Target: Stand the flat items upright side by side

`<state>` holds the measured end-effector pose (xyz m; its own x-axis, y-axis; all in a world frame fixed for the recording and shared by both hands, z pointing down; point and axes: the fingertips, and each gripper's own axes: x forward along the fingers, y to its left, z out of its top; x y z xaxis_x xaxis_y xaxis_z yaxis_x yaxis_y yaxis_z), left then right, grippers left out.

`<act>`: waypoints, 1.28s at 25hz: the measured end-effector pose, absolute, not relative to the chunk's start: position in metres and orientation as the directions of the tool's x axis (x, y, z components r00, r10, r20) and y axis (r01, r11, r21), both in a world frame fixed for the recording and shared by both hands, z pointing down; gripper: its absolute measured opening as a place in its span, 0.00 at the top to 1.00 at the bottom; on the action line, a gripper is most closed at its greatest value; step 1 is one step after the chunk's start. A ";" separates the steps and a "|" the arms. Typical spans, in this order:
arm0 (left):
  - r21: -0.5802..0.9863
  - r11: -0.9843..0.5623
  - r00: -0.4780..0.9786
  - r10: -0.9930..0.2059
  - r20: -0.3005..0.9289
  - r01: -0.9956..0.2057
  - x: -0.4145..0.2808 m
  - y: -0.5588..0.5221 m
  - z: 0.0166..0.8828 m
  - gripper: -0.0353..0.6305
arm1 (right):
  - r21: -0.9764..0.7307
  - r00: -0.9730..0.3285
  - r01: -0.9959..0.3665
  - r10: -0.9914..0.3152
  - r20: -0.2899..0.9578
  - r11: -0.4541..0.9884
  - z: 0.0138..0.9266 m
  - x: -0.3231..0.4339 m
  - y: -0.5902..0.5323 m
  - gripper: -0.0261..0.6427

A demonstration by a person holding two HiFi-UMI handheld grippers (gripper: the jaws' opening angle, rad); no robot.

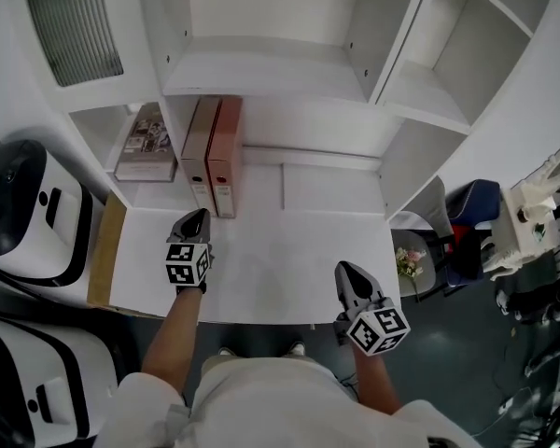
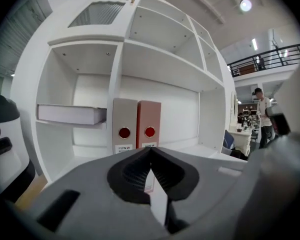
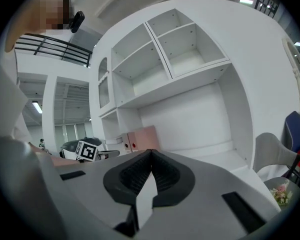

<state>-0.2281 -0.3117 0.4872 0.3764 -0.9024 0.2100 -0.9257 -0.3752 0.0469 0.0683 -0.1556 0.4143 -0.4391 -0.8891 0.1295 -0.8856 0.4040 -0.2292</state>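
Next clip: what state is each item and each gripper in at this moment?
Beige file box: upright on the shelf, beside the pink one.
Pink file box: upright, to the right of the beige one.
Book: lying flat in the left compartment.
Left gripper: jaws shut, empty.
Right gripper: jaws shut, empty.

Spine-label print on beige binder (image 2: pixel 124 124) and pink binder (image 2: pixel 149 124) is too small to read; left gripper (image 2: pixel 150 150) hides their bases.
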 end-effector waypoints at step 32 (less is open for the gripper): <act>-0.045 -0.207 0.212 -0.958 -0.194 -0.977 -0.378 -0.093 0.294 0.92 | -0.096 -0.520 -0.851 -0.854 0.005 0.517 0.330 0.017 -0.185 0.96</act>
<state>-0.3778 -0.0926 0.2937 0.2117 -0.9578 -0.1942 -0.9773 -0.2069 -0.0450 0.0172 -0.1852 0.3297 -0.5197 -0.8543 0.0049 -0.8506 0.5169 -0.0961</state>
